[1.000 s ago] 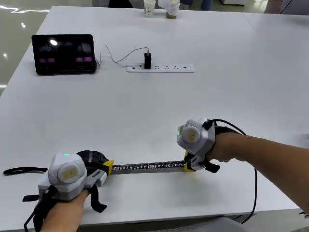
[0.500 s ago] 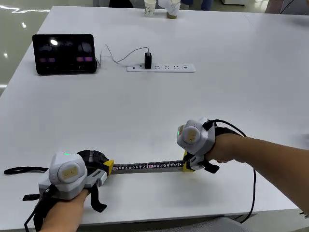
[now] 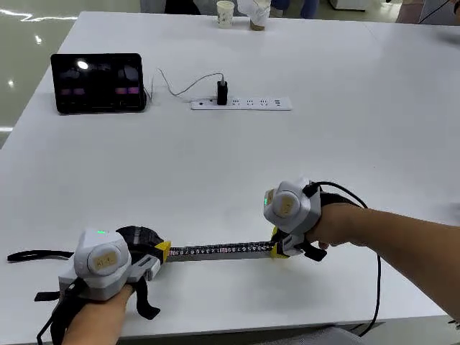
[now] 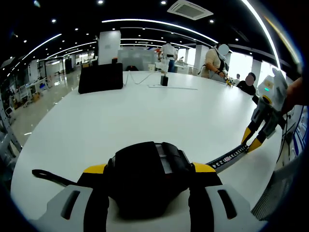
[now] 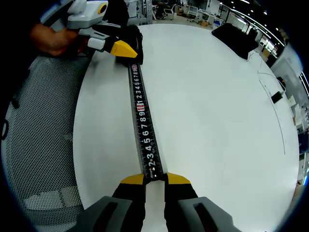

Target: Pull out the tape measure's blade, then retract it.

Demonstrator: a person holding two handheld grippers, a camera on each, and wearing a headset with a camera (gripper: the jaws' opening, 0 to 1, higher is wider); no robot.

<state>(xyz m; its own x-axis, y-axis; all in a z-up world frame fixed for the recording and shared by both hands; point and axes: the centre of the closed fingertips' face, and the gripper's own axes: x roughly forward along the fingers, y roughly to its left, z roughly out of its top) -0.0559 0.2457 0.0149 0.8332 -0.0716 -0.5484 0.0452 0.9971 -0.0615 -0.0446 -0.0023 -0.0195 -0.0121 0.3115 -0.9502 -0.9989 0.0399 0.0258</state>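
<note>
A black tape measure case lies near the table's front left, and my left gripper is shut on it. Its black blade with white numbers runs out to the right across the table. My right gripper is shut on the blade's end, its yellow fingertips pressed together over it. The right gripper also appears in the left gripper view, holding the blade.
A dark tablet stands at the back left. A white power strip with a black plug and cable lies behind the middle. Paper cups sit at the far edge. The table's front edge runs just below both grippers.
The whole picture has shifted down a little, so the camera moved. The right gripper has edged slightly left along the blade's line; the left gripper holds still.
</note>
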